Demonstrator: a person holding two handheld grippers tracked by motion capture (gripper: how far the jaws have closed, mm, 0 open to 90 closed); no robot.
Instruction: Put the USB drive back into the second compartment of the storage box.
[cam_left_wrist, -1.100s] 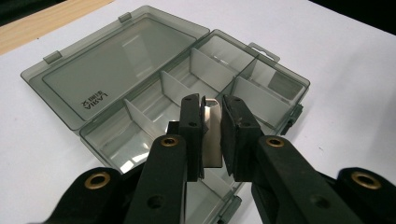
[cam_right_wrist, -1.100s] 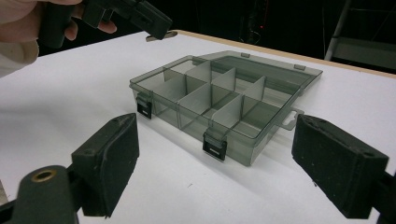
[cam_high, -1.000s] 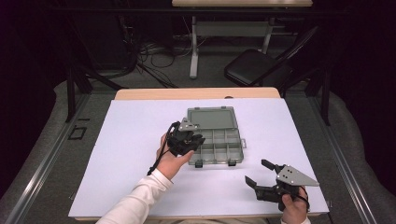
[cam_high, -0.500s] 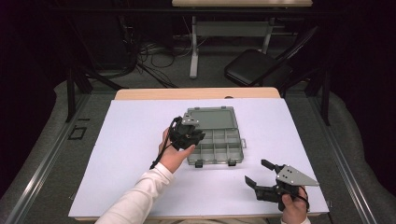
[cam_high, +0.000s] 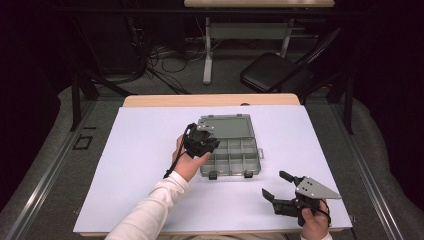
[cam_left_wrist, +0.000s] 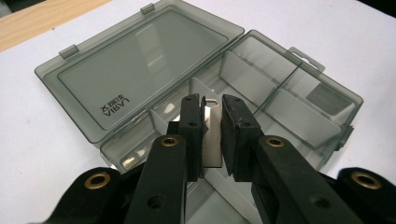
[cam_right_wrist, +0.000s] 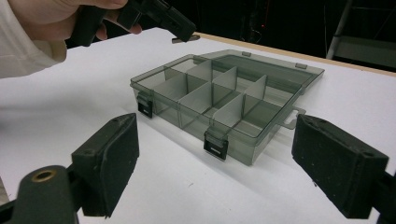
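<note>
Two pads of the left gripper (cam_left_wrist: 212, 135) pinch a metal piece (cam_left_wrist: 211, 140) above the organizer box (cam_left_wrist: 299, 116); the right gripper (cam_high: 280, 186) gapes.

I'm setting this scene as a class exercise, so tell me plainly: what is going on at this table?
A person works at a white-covered table with a gripper in each hand. The left gripper is shut on a small flat metal piece and holds it over the near-left compartments of an open grey compartment box, whose lid lies flat behind it. The piece is not yet set down. The right gripper rests apart near the table's front edge, its fingers wide open and empty, pointing toward the box.
</note>
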